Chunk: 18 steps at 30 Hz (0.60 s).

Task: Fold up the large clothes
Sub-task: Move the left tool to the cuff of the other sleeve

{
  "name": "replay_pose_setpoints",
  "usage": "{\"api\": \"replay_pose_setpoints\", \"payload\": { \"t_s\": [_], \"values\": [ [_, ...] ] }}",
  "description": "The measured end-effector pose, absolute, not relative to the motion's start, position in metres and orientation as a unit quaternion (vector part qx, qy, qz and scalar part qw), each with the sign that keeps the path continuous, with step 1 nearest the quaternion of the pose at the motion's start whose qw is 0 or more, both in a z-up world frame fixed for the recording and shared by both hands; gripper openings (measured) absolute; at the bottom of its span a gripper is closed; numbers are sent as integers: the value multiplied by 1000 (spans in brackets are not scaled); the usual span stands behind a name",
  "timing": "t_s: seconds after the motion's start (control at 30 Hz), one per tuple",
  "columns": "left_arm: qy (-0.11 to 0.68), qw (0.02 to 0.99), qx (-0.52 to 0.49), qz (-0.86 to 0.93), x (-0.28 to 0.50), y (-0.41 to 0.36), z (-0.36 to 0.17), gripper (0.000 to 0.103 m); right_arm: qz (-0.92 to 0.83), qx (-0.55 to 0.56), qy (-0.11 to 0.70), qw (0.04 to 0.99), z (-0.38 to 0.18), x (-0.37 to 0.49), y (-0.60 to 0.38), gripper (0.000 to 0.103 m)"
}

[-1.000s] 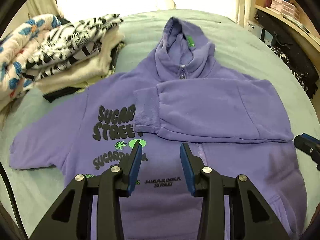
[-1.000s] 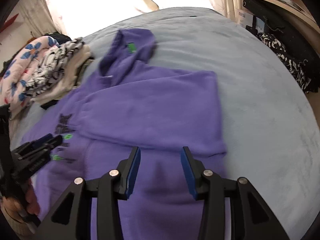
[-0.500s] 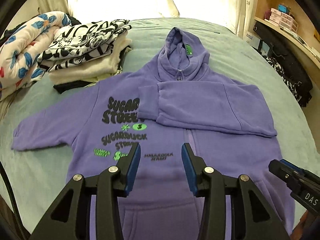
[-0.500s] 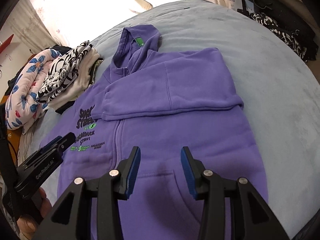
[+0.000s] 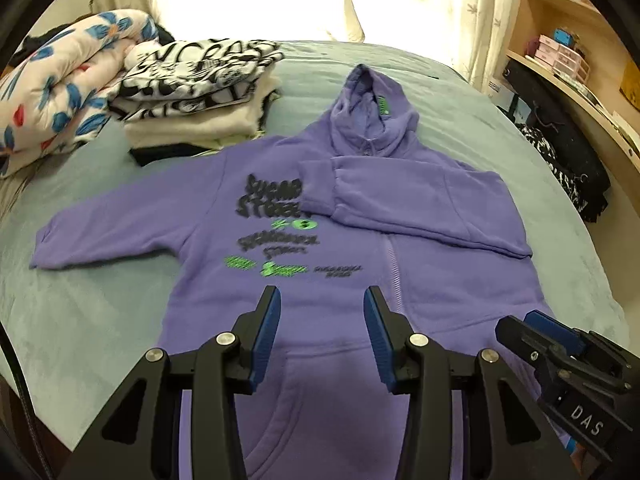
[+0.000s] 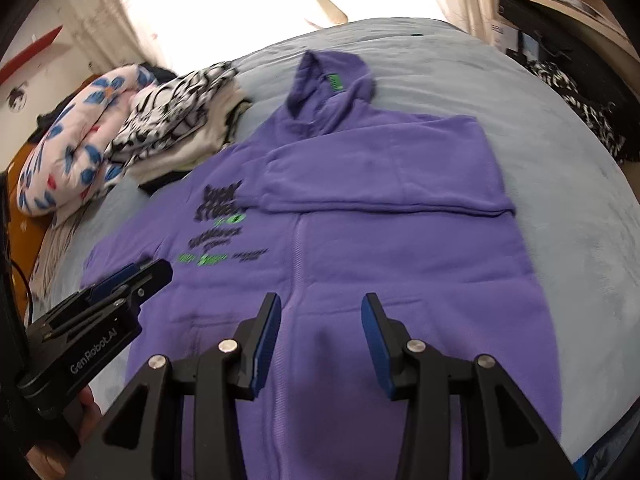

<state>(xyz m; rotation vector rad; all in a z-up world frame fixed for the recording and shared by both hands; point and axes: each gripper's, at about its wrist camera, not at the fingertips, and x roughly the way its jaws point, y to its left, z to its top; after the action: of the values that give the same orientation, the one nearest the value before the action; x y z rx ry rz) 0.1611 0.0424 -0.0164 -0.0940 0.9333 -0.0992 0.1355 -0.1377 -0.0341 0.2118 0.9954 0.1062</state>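
Pale blue bed, folded clothes stack, curtained window behind

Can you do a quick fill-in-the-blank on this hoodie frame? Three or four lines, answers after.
1. The hoodie lying on the bed is ____ in colour.
2. One sleeve is folded across the ____ of the hoodie.
3. The other sleeve lies ____ on the bed.
4. Both the left gripper and the right gripper hold ____.

Answers: purple; chest; spread out; nothing
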Motion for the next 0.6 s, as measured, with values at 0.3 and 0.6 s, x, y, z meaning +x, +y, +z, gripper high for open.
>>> {"api": "replay_pose_setpoints", "payload": {
  "t_s": [0.3, 0.6],
  "values": [
    [439, 895, -70, -23, 133, 103, -9, 42, 71, 59, 465, 881, -20, 121, -77, 42],
    [425, 898, -109, 13, 119, 185, -10, 45, 76, -6, 440, 895, -10, 118, -3, 42]
  ]
}}
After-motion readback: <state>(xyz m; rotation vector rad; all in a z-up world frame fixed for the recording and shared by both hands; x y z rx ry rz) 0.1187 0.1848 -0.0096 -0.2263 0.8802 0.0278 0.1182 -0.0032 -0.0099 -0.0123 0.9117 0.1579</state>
